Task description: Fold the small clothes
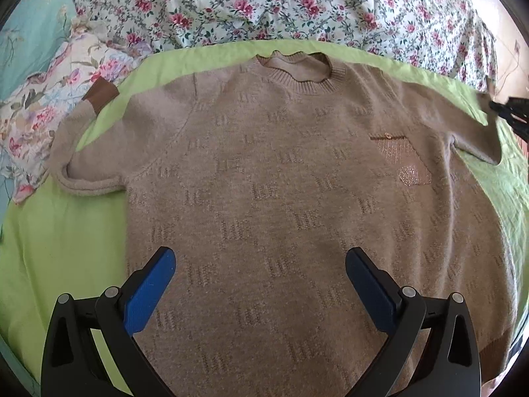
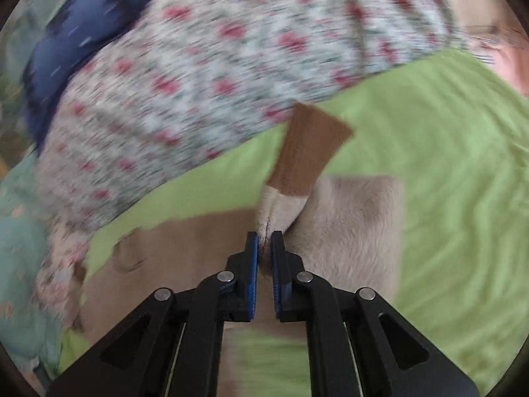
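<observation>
A beige knit sweater (image 1: 281,182) lies flat, front up, on a green sheet (image 1: 66,238), neck away from me. Its left sleeve (image 1: 82,125) is bent upward, brown cuff (image 1: 101,94) on top. My left gripper (image 1: 259,271) is open and empty above the sweater's lower body. My right gripper (image 2: 264,248) is shut on the right sleeve (image 2: 284,205) just behind its brown cuff (image 2: 310,155), holding it above the sheet. It also shows at the right edge of the left wrist view (image 1: 509,112). The right wrist view is blurred.
A floral quilt (image 1: 264,3) lies bunched behind the green sheet (image 2: 446,165). A floral pillow (image 1: 43,109) sits at the left, a teal cloth (image 1: 33,26) behind it. A dark blue cloth (image 2: 76,43) lies at the far left of the right wrist view.
</observation>
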The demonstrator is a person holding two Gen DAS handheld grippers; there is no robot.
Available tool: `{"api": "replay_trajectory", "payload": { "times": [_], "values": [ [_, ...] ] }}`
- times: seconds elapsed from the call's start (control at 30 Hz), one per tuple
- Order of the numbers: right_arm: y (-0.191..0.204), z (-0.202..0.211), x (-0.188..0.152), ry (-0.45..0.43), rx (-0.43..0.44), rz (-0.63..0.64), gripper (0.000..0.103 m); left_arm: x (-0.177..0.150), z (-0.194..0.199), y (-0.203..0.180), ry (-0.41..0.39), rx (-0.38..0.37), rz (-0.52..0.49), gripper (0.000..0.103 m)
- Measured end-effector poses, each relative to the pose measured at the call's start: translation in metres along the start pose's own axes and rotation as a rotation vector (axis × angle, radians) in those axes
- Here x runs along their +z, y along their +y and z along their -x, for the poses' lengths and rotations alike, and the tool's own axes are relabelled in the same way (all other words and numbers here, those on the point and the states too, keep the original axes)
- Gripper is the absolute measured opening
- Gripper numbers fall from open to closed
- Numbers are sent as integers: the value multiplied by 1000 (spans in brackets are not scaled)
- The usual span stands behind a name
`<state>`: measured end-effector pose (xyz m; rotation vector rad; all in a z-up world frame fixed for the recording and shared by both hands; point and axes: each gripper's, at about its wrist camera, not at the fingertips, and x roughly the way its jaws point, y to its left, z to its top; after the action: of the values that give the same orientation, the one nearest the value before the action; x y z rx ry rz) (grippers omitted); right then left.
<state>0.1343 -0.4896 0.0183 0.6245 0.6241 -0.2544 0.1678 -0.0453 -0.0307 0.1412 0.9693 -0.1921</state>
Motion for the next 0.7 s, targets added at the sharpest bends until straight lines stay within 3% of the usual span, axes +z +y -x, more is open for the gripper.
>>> {"api": "replay_trajectory", "payload": {
  "times": [0.17,0.33,0.5,0.6,0.63,0.7],
  "values": [
    [117,-41,-45,110,218,143,9,-2,3,22,-3,-76,81,103],
    [200,-78,-99,231,355,243,9,-3,3,51,-4,-140,180,103],
    [231,-107,-137,346,433,286,9,-5,-6,73,6,-252,272,103],
    [232,-116,-155,417,419,328,13,0,-17,77,18,-314,312,102],
    [230,-118,-160,452,418,338,18,5,-21,77,20,-340,320,102],
    [223,-114,-166,469,413,349,50,17,-27,76,17,-387,323,102]
  ]
}}
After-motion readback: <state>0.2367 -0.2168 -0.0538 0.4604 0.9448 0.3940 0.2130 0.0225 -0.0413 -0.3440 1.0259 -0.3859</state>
